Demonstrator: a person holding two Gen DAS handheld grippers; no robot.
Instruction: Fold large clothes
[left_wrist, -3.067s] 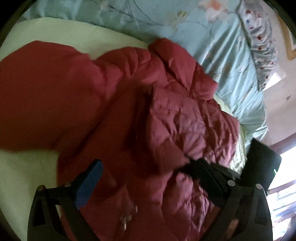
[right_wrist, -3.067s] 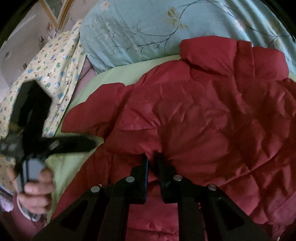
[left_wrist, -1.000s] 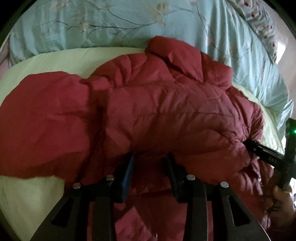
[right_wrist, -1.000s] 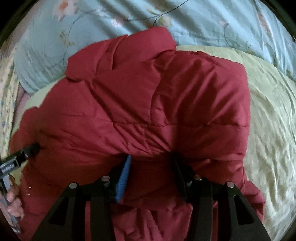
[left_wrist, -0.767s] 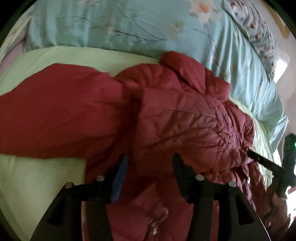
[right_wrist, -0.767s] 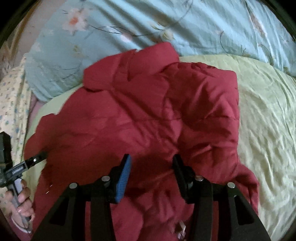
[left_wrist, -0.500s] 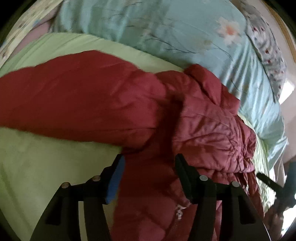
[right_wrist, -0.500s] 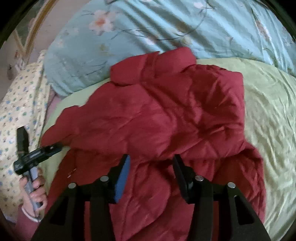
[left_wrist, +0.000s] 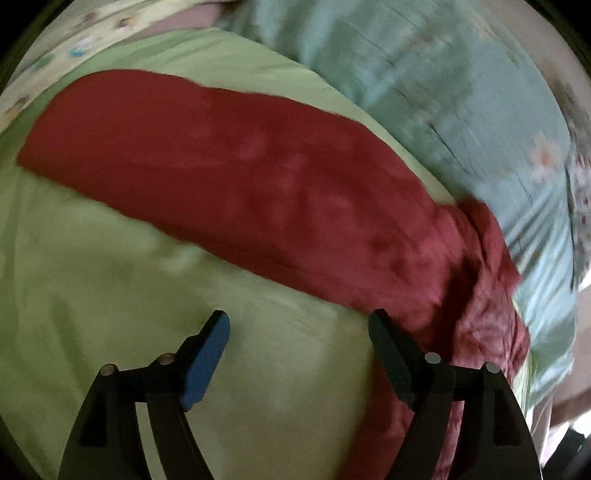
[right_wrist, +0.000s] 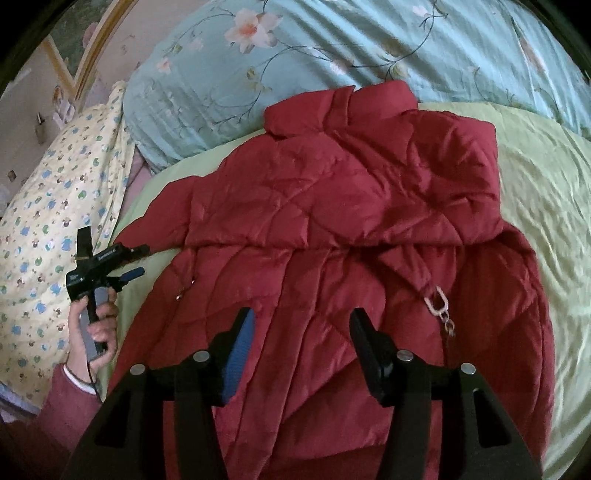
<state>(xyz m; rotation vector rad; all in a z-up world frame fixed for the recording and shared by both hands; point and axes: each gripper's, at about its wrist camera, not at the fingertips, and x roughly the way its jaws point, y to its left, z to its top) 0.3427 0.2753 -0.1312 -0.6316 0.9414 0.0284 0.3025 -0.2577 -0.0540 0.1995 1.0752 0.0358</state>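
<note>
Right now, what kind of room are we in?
Probably a bedroom: the red jacket lies on a bed with a green sheet, a floral blue quilt behind it and a patterned yellow blanket at the side.

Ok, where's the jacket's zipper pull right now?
In the right wrist view, the zipper pull lies on the red jacket, right of the open right gripper, near the green sheet.

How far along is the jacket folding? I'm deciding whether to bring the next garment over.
Partly done. One side of the red puffer jacket already lies folded across its body on the green sheet. In hand: nothing, since both the left gripper and the right gripper are open and empty. Left: the sleeve lies stretched out on the sheet and needs folding in, and the hem has not been brought up.
</note>
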